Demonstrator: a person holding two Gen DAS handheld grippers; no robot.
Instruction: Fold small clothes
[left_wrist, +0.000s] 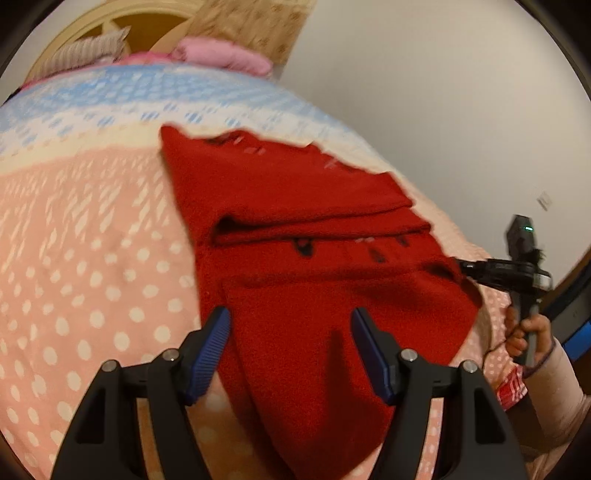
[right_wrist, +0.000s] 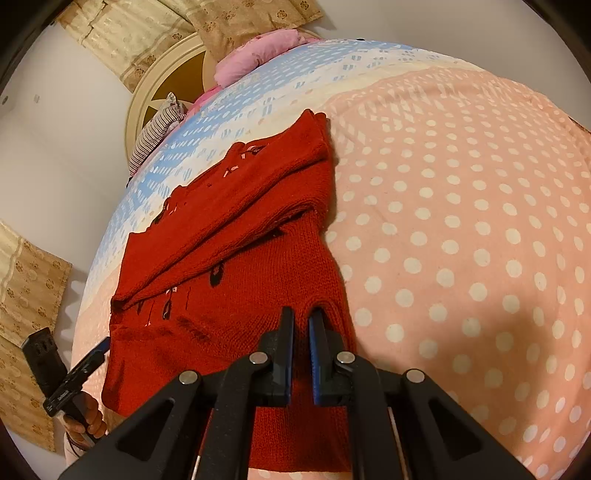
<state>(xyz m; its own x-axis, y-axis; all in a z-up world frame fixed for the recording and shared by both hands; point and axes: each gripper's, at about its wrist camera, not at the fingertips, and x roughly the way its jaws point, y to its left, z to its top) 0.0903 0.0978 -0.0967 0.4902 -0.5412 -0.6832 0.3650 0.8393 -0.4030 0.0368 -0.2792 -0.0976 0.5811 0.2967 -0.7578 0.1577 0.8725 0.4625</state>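
Note:
A small red knitted sweater (left_wrist: 295, 229) with dark and pink marks lies partly folded on the bed; a sleeve is laid across its body. My left gripper (left_wrist: 290, 325) is open, its blue-padded fingers on either side of the sweater's near edge, holding nothing. In the right wrist view the sweater (right_wrist: 236, 236) lies ahead, and my right gripper (right_wrist: 301, 317) is shut on a pinch of its near hem. The right gripper also shows in the left wrist view (left_wrist: 461, 266) at the sweater's right edge. The left gripper shows in the right wrist view (right_wrist: 105, 345) at the sweater's left edge.
The bed cover (right_wrist: 461, 221) is pink with white dots, turning blue and white further off. A pink pillow (left_wrist: 221, 55), a striped cloth (left_wrist: 85, 51) and a cream headboard (right_wrist: 147, 96) are at the far end. White wall (left_wrist: 443, 92) lies beyond the bed edge.

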